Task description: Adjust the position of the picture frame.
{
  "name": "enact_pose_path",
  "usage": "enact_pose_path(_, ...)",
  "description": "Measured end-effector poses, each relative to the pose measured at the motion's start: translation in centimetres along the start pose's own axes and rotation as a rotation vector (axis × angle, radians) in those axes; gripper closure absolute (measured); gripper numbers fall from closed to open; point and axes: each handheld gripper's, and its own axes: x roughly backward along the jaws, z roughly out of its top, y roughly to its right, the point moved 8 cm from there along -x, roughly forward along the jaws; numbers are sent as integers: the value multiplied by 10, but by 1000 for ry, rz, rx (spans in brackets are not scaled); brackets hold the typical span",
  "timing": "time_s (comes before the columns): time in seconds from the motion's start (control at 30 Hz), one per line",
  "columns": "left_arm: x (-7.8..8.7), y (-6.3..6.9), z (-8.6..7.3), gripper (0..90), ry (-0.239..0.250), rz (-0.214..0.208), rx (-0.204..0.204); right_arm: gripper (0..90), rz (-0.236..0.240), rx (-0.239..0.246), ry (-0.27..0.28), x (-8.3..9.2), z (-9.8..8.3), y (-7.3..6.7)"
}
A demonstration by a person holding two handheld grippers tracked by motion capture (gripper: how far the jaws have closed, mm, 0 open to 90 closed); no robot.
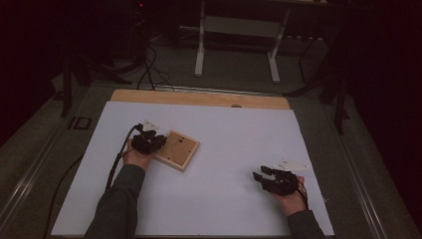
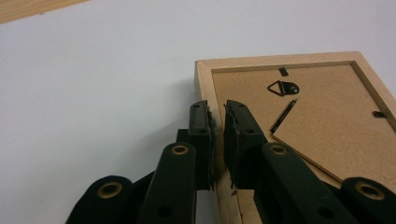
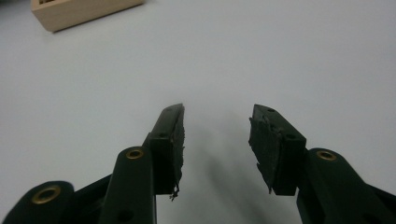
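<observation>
A small wooden picture frame [image 1: 180,150] lies face down on the white sheet [image 1: 224,144], left of centre, with its brown backing board, hanger ring and turn clips upward. My left gripper [image 1: 158,143] comes at it from the left. In the left gripper view the picture frame [image 2: 327,112] has its near side rail between the two jaws, and the left gripper [image 2: 217,112] is shut on that rail. My right gripper [image 1: 262,173] hovers low over the bare sheet at the right front. It stands open [image 3: 217,116] with nothing between its jaws. A corner of the frame [image 3: 79,11] shows far off.
The table's wooden far edge [image 1: 199,98] borders the sheet. Beyond it stand a white desk frame [image 1: 236,30] and dark cables [image 1: 149,69] on the floor. A cable [image 1: 117,159] trails from the left gripper along the forearm.
</observation>
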Motion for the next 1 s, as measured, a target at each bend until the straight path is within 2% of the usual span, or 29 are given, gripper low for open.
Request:
enact_pose_path(0.03,0,0,0,825,0,0,0,539,0,0,0,0,0,0)
enact_pose_path(0.17,-3,16,2,826,3,-34,-41,540,4,7,-2,-1,0,-1)
enact_pose_path(0.4,-8,33,5,829,12,-68,-75,540,5,8,0,-1,1,-3)
enact_pose_path(0.6,-13,58,9,829,22,-129,-130,540,5,14,3,-1,2,-4)
enact_pose_path(0.83,-16,76,10,829,26,-176,-175,540,4,11,3,-2,3,-4)
enact_pose_path(0.87,-16,82,10,829,27,-193,-190,540,4,11,5,-2,3,-5)
enact_pose_path(0.9,-16,82,10,829,27,-193,-190,540,4,11,5,-2,3,-5)
enact_pose_path(1.0,-18,97,11,829,29,-221,-220,540,3,13,7,-2,4,-5)
